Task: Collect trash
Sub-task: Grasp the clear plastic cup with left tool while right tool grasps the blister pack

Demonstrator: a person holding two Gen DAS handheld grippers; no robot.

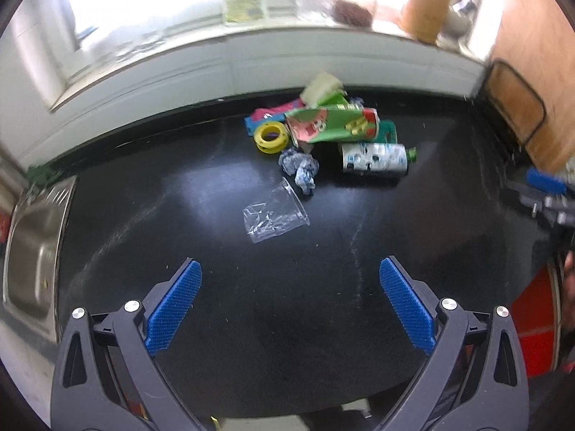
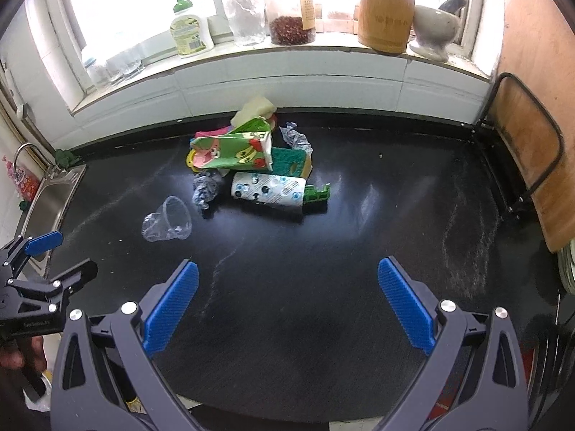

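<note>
A heap of trash lies on the black counter (image 1: 287,287) near the back wall: a green and pink carton (image 1: 330,122), a white patterned bottle (image 1: 373,158) on its side, a yellow ring (image 1: 271,138), crumpled blue-grey paper (image 1: 300,168) and a crushed clear plastic cup (image 1: 275,212). The right wrist view shows the carton (image 2: 233,149), bottle (image 2: 267,188), paper (image 2: 206,188) and cup (image 2: 169,221). My left gripper (image 1: 290,276) is open and empty, short of the cup. My right gripper (image 2: 287,276) is open and empty, short of the heap.
A steel sink (image 2: 50,201) is set in the counter at the left. A windowsill behind holds a soap bottle (image 2: 188,32), jars and a wooden utensil holder (image 2: 386,10). A wooden board in a black wire rack (image 2: 521,151) stands at the right.
</note>
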